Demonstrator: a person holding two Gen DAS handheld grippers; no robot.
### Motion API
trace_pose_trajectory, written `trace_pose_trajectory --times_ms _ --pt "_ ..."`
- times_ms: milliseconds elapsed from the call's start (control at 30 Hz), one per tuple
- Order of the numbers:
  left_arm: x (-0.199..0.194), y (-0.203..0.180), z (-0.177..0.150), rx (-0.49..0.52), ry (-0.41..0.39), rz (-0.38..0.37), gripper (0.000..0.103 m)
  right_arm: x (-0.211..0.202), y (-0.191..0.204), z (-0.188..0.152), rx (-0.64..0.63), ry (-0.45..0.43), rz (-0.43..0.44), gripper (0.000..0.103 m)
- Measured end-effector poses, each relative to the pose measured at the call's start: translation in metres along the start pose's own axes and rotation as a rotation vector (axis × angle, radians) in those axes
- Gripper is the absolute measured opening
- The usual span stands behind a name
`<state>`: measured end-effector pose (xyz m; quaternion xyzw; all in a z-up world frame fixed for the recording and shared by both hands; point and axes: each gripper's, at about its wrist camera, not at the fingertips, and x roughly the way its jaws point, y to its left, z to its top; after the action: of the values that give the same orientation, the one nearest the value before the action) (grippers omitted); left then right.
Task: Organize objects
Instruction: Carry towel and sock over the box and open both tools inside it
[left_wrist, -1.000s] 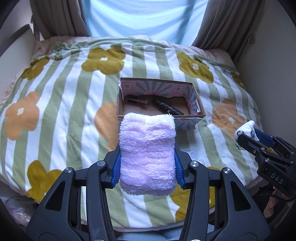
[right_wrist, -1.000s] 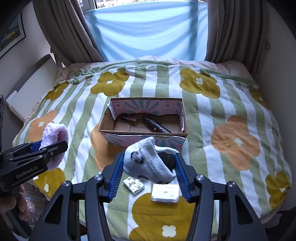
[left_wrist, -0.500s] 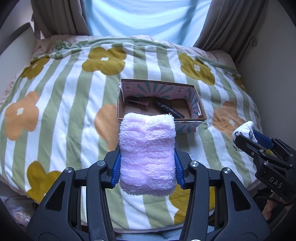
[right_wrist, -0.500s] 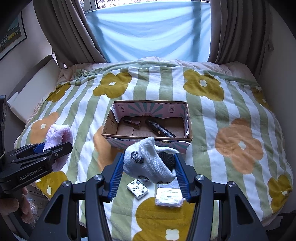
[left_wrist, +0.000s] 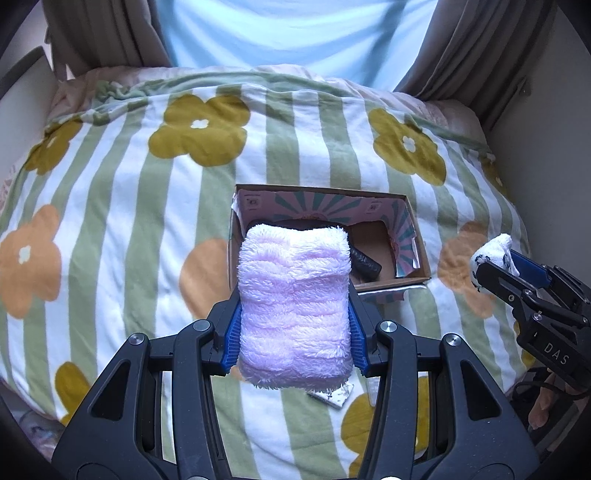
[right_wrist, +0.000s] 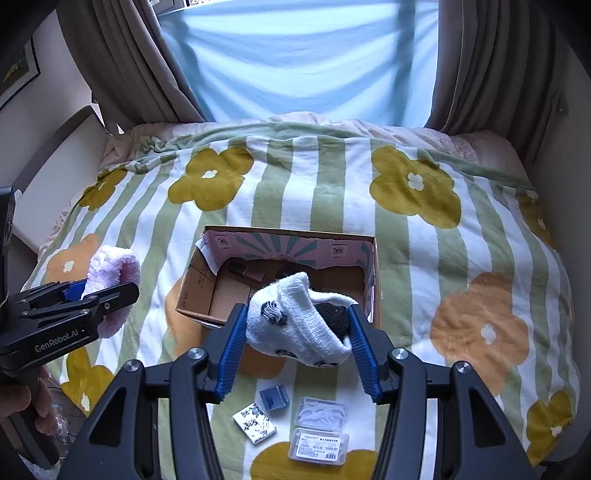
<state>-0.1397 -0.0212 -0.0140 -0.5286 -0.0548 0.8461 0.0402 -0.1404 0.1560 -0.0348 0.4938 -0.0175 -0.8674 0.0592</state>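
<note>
My left gripper (left_wrist: 294, 317) is shut on a folded fluffy pink towel (left_wrist: 293, 306) and holds it above the near edge of an open cardboard box (left_wrist: 415, 251) on the bed; it also shows at the left of the right wrist view (right_wrist: 107, 291). My right gripper (right_wrist: 297, 328) is shut on a white sock with black marks (right_wrist: 291, 321) and holds it over the near side of the box (right_wrist: 373, 280). It shows at the right of the left wrist view (left_wrist: 493, 264). Dark items (left_wrist: 364, 260) lie in the box.
The bed has a green-striped flowered cover (right_wrist: 461, 266). Near its front edge lie a small patterned packet (right_wrist: 254, 422), a small blue piece (right_wrist: 274, 398) and two clear plastic cases (right_wrist: 319, 428). Curtains (right_wrist: 480, 62) and walls close the far side and both sides.
Both grippers have moved forward toward the box with their loads. The towel now covers the box's left part, and the sock now overlaps its near side.
</note>
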Motion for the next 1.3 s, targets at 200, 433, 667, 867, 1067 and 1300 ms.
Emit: trace_pose_trajectory --times_ms 200,433,667,867,1067,1300 --pt "0.074 -0.002 0.034 0.02 0.087 0.0 0.043 0.069 -0.022 0.025 0.005 0.074 0.006 0.05" --pt "0.17 -0.009 0.043 0.022 0.213 0.005 0.043 0.158 -0.04 0.037 0.026 0.179 0.023 0.05" --pt "0.242 -0.017 0.031 0.035 0.311 0.024 0.043 0.221 -0.045 0.035 0.029 0.25 0.037 0.05" --pt "0.261 -0.016 0.023 0.055 0.33 0.05 0.043 0.229 -0.047 0.035 0.028 0.262 0.057 0.05" --pt "0.255 -0.025 0.021 0.125 0.331 0.053 0.061 0.225 -0.054 0.041 0.083 0.244 0.079 0.089" --pt "0.253 -0.034 0.015 0.164 0.328 0.048 0.103 0.221 -0.057 0.041 0.091 0.239 0.077 0.09"
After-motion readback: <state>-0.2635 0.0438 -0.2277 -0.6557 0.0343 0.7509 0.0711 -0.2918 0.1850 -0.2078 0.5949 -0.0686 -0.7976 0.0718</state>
